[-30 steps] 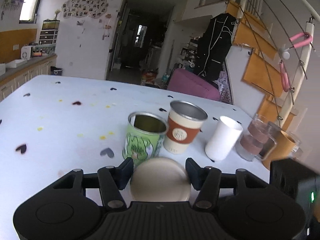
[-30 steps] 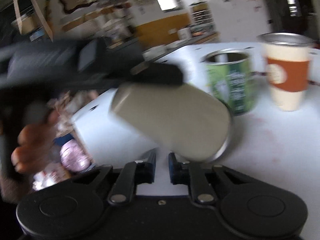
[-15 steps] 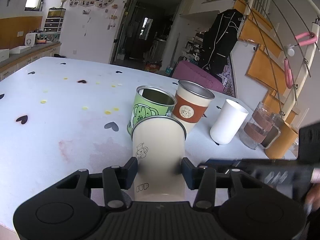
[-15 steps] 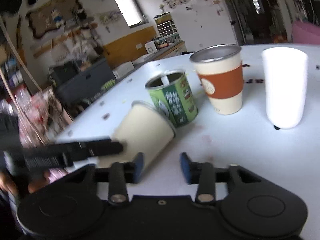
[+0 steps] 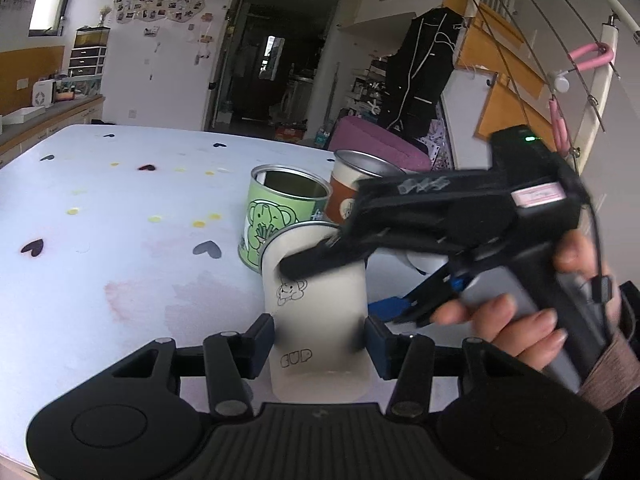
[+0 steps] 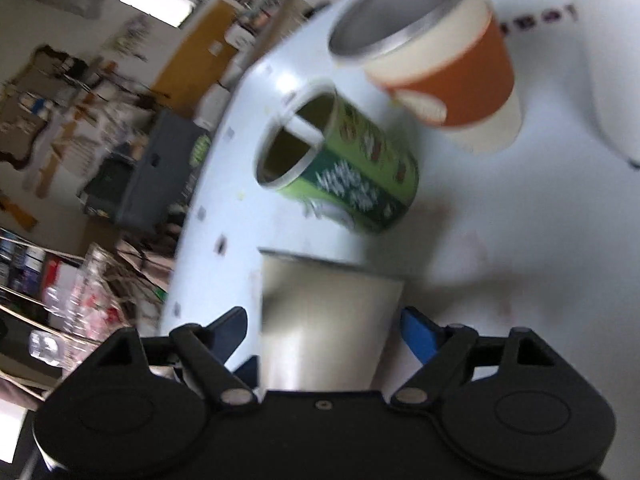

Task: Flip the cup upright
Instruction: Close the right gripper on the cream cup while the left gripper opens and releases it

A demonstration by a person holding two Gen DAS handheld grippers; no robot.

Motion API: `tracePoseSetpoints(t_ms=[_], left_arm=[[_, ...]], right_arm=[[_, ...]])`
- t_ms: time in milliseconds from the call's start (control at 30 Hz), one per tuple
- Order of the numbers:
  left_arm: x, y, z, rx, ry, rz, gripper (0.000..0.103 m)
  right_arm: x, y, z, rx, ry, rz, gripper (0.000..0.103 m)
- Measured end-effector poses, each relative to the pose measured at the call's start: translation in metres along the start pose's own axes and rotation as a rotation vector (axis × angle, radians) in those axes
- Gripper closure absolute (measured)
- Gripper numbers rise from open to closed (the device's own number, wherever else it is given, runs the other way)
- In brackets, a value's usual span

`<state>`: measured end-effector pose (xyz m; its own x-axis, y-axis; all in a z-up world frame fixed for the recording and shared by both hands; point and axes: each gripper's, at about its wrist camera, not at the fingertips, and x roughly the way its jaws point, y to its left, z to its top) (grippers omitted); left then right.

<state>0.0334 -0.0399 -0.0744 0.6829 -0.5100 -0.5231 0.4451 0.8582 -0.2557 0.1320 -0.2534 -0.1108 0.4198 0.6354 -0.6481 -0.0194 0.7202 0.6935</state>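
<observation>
Two tongs (image 5: 320,338) (image 6: 326,334) flank one cream cup (image 5: 318,320).

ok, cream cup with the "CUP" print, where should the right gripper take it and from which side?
Mid-wall, coming in level from the right. The cream cup stands mouth up, its lower wall already between the left gripper pads, so only the upper band is free. Its straight sides suit flat pads. Stay below the metal rim; the green can crowds the far side.

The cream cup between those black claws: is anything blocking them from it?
Nothing visible does. The cream cup sits directly between the left gripper fingers, and the right gripper brackets it too. The green can stands just behind it.
</observation>
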Motion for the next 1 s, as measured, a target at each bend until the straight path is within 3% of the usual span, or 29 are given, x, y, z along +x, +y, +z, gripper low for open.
tracePoseSetpoints(t_ms=[67,300,367,500,633,833,1000], left_arm=[[0.0,0.0,-0.001,-0.003,-0.002,-0.004,0.052],[-0.003,-0.003,-0.003,-0.012,-0.013,-0.04,0.047],[-0.006,-0.006,-0.004,-0.013,-0.026,-0.025,0.041],[-0.007,-0.005,-0.007,-0.052,-0.043,-0.033,0.041],[-0.002,-0.004,-0.009,-0.066,-0.041,-0.031,0.04],[0.008,-0.013,-0.012,-0.059,-0.018,-0.059,0.04],[0.013,-0.019,-0.014,-0.052,-0.018,-0.061,0.04]], right_arm=[[0.002,0.008,-0.005,-0.063,-0.014,-0.022,0.026],[-0.016,0.024,-0.025,-0.274,-0.132,-0.074,0.027],[-0.03,0.028,-0.031,-0.37,-0.21,-0.132,0.027],[-0.058,0.028,-0.05,-0.543,-0.369,-0.247,0.028],[-0.079,0.013,-0.071,-0.663,-0.461,-0.369,0.028],[-0.099,0.001,-0.1,-0.775,-0.531,-0.531,0.029],[-0.116,-0.017,-0.094,-0.725,-0.575,-0.601,0.029]])
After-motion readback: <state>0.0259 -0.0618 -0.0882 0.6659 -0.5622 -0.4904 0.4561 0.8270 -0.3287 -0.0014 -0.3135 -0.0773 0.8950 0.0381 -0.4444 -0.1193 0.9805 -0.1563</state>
